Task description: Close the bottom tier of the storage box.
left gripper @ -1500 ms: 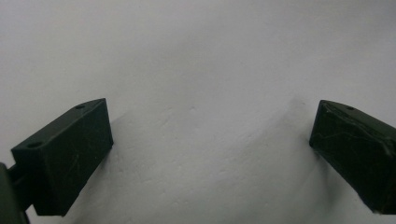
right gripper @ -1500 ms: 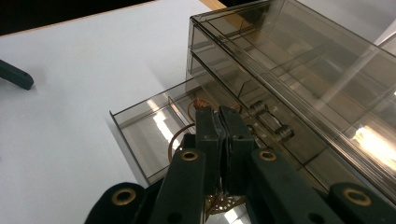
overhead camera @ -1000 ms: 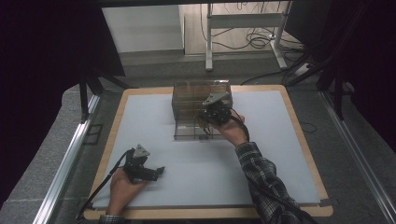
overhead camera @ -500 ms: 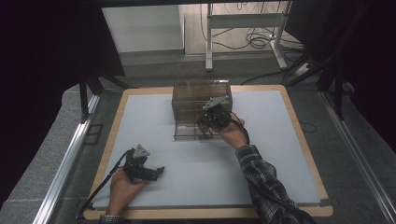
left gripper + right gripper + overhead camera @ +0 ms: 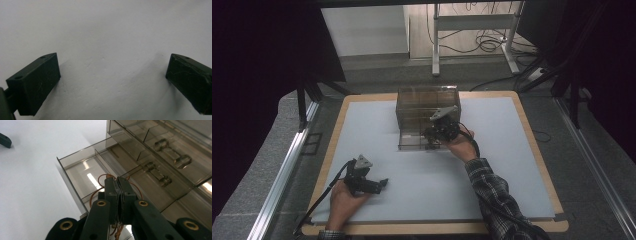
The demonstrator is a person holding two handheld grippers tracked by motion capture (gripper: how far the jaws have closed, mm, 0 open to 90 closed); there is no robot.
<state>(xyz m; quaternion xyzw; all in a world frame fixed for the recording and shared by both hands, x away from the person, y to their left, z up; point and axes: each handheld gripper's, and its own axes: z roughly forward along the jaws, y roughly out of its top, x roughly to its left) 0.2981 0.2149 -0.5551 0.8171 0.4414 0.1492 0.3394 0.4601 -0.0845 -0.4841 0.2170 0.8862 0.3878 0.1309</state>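
A: Item one, left tongs (image 5: 382, 183)?

B: Resting low on the pale grey tabletop (image 5: 362, 130) at its near left corner, the left hand (image 5: 344, 197) wrapped round the handle. Jaws spread wide, nothing between them; the left gripper view has bare tabletop between the two black jaws. Idle, by my reading.

A: Item two, the container?

B: Smoky transparent plastic drawer cabinet (image 5: 427, 107), standing at the far middle of the tabletop. Its lowest drawer (image 5: 82, 173) is pulled out toward the person, and the compartment visible there looks unfilled.

A: Item three, right tongs (image 5: 119, 185)?

B: Jaws closed tight on a thin coil of copper-coloured wire (image 5: 100, 183), loops showing on both sides of the tips. Held just over the open drawer, tips pointing into it. The right hand (image 5: 460, 146) reaches forward, plaid sleeve (image 5: 494, 197) stretched across the tabletop.

A: Progress?

B: Drawer opened, wire gripped and brought to the drawer: done. Left, as I judge: lower it, release it, shut the drawer.
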